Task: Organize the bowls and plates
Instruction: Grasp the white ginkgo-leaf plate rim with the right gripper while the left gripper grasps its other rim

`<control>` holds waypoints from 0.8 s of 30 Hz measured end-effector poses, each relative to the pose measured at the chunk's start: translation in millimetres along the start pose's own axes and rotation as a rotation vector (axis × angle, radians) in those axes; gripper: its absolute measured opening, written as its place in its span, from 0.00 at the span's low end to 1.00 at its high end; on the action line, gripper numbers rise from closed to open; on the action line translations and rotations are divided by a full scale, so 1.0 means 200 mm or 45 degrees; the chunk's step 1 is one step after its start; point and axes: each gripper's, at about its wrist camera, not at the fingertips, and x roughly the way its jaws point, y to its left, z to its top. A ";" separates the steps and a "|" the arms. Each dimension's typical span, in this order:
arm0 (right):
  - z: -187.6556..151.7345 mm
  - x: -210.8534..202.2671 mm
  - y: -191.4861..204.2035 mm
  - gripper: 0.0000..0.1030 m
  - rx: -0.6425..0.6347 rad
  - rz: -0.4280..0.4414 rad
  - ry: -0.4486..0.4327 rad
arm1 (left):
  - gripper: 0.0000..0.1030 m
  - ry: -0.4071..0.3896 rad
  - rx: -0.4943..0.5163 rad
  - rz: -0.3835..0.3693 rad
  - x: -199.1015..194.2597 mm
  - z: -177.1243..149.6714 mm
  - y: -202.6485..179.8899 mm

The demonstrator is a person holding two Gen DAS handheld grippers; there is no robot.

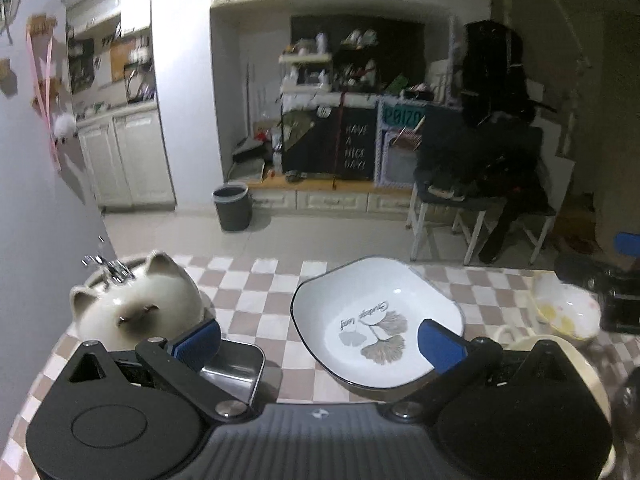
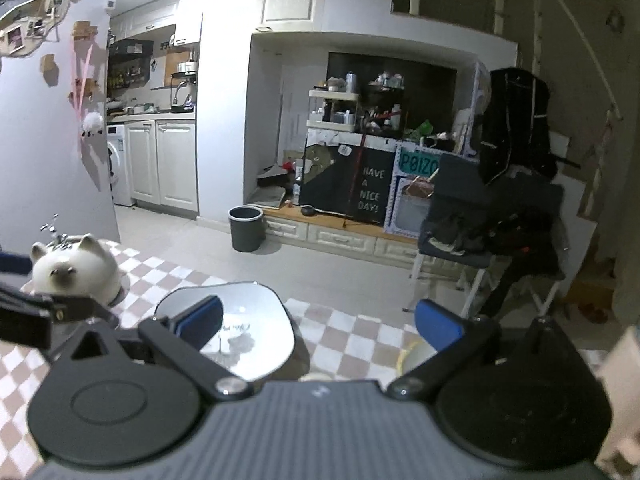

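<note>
Hovering above the near edge of the checkered table [image 1: 248, 292], the left gripper [image 1: 320, 338] had its blue pads spread wide and held nothing. Between and just beyond them lay the white plate [image 1: 376, 320], a squarish dish with a dark rim and a leaf print, sitting flat toward the middle of the table. It looked like glazed ceramic: stiff, fairly heavy, slick and liable to chip, so I judged the raised rim nearest the gripper the best place to pinch, one pad inside and one under the lip. Near the left edge stood a cat-shaped ceramic jar [image 1: 138, 306], with a metal tray [image 1: 234, 368] just in front of it. Toward the right edge a small speckled bowl [image 1: 566, 312] sat tilted, close to a black gripper body there; whether it was being held I could not tell. It seemed light and fragile, best taken by its thin rim.

From the right wrist, the right gripper [image 2: 320, 322] was likewise released and empty. The same plate [image 2: 240, 332] lay under its left pad, its glaze mirroring the room, which suggested a slippery surface. A cream, yellow-edged dish [image 2: 416, 358] peeked out below the right pad near the table's near edge; its shape was mostly hidden.
</note>
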 end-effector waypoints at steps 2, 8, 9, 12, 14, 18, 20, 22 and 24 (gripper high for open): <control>0.02 0.11 -0.03 1.00 0.002 0.052 -0.009 | 1.00 0.073 -0.036 0.020 0.11 0.01 0.00; 0.07 0.49 -0.05 1.00 0.018 0.129 0.123 | 1.00 0.175 -0.123 -0.008 0.30 -0.01 0.04; 0.07 0.55 -0.05 1.00 0.011 0.140 0.133 | 1.00 0.189 -0.126 -0.004 0.31 -0.02 0.04; 0.07 0.73 -0.03 1.00 0.010 0.198 0.285 | 1.00 0.212 -0.147 -0.019 0.34 -0.05 0.07; 0.07 0.84 -0.01 0.85 0.031 0.250 0.353 | 1.00 0.219 -0.168 -0.034 0.36 -0.06 0.09; 0.07 1.01 0.08 0.44 0.046 0.240 0.548 | 0.99 0.190 -0.220 -0.067 0.36 -0.07 0.13; 0.06 1.05 0.11 0.43 0.036 0.250 0.584 | 0.99 0.170 -0.233 -0.093 0.36 -0.07 0.14; 0.05 1.08 0.13 0.35 0.033 0.252 0.629 | 0.98 0.155 -0.235 -0.127 0.37 -0.06 0.14; 0.02 1.11 0.14 0.21 0.029 0.215 0.682 | 0.94 0.144 -0.241 -0.158 0.39 -0.05 0.15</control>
